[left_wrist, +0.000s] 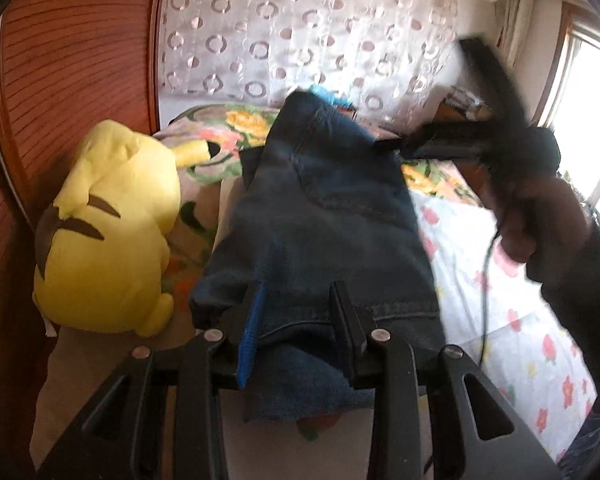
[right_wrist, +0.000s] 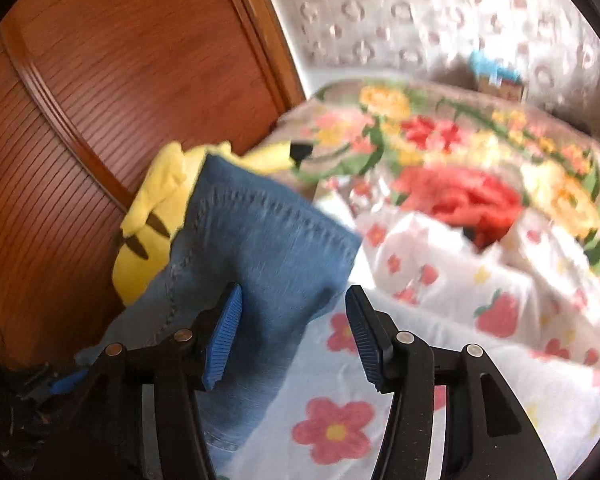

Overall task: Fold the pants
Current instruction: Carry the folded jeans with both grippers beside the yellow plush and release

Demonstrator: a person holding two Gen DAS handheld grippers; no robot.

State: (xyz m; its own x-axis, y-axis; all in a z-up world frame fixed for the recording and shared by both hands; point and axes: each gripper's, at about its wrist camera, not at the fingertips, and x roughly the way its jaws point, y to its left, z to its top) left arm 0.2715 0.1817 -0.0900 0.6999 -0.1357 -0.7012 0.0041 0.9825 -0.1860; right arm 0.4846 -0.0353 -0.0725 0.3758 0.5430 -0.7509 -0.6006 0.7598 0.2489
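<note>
While left tool (left_wrist: pixel 296 316) clamps jeans (left_wrist: pixel 320 208), right tool (right_wrist: pixel 294 320) gapes.

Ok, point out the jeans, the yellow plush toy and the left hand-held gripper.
jeans (left_wrist: pixel 332 216): left wrist view, on the dark denim panel above the fingers.
yellow plush toy (left_wrist: pixel 112 232): left wrist view, on its rounded body.
left hand-held gripper (left_wrist: pixel 300 320): left wrist view, between the fingertips pinching the denim.

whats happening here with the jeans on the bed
A person with a handheld gripper in each hand is folding blue jeans on a floral bedsheet. The left gripper is clamped on the denim. The right gripper is open, with the fabric beside its left finger. A yellow plush toy lies beside the jeans.
</note>
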